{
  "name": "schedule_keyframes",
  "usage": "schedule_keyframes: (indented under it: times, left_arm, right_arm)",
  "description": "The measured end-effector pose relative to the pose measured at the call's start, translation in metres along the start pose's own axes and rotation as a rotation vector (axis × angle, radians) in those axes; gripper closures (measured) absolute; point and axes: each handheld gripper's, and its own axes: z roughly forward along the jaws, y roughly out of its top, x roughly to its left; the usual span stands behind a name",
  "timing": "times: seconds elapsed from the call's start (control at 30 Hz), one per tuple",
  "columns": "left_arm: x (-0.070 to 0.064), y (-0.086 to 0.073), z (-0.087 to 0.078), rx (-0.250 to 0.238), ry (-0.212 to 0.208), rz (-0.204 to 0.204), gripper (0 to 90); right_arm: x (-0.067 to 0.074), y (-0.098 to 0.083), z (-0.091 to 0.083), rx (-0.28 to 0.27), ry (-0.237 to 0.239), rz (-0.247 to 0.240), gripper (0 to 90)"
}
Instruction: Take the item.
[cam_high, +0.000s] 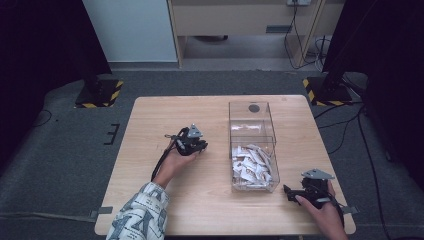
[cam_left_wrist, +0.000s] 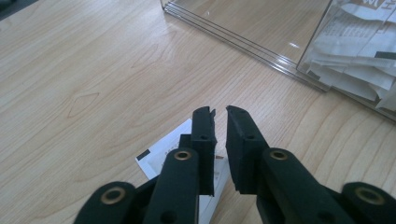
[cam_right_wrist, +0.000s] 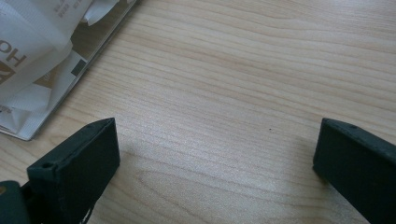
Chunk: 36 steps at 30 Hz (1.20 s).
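Note:
My left gripper (cam_high: 201, 146) rests low on the wooden table (cam_high: 165, 120), left of a clear plastic box (cam_high: 229, 120). In the left gripper view its jaws (cam_left_wrist: 220, 112) stand a narrow gap apart with nothing between the pads. A white paper packet (cam_left_wrist: 161, 151) lies flat on the wood just under the left jaw. The box's near compartment holds several white packets (cam_high: 252, 165); its far compartment looks empty. My right gripper (cam_high: 290, 191) sits near the table's front right corner. Its jaws (cam_right_wrist: 219, 149) are spread wide over bare wood.
The clear box wall (cam_left_wrist: 243, 42) and its packets (cam_left_wrist: 355, 56) lie ahead and right of the left jaws. Packets (cam_right_wrist: 32, 60) behind the box wall show at the upper left of the right gripper view. Black stands with striped bases (cam_high: 97, 92) flank the table's far side.

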Motion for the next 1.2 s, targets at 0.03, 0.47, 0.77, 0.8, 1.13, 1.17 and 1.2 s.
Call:
schedule_keyframes:
  times: [0.03,0.47,0.77,0.8,1.13,1.17,1.2]
  left_arm:
    - [0.000,0.000,0.000,-0.002,0.003,0.000,78.3]
    - [-0.006,0.004,0.000,0.002,0.037,-0.015,51.5]
    - [-0.013,0.008,-0.001,-0.019,0.028,0.001,31.4]
    - [-0.014,0.008,0.000,-0.021,0.024,0.000,29.3]
    - [-0.019,0.010,-0.004,-0.024,-0.007,-0.001,7.6]
    - [-0.020,0.011,-0.005,-0.025,-0.010,-0.001,7.0]
    - [-0.020,0.011,-0.006,-0.025,-0.011,0.001,6.5]
  right_arm:
    - [0.000,0.000,0.000,0.000,0.000,0.000,0.8]
    - [0.000,0.000,0.000,0.000,0.000,0.000,0.8]
    - [0.000,0.000,0.000,0.000,0.000,0.000,0.8]
    - [0.000,0.000,0.000,0.000,0.000,-0.001,0.8]
    - [0.000,0.000,0.000,0.000,0.000,-0.001,0.8]
    - [0.000,0.000,0.000,0.000,0.000,0.000,0.8]
    - [0.000,0.000,0.000,0.000,0.000,0.000,0.8]
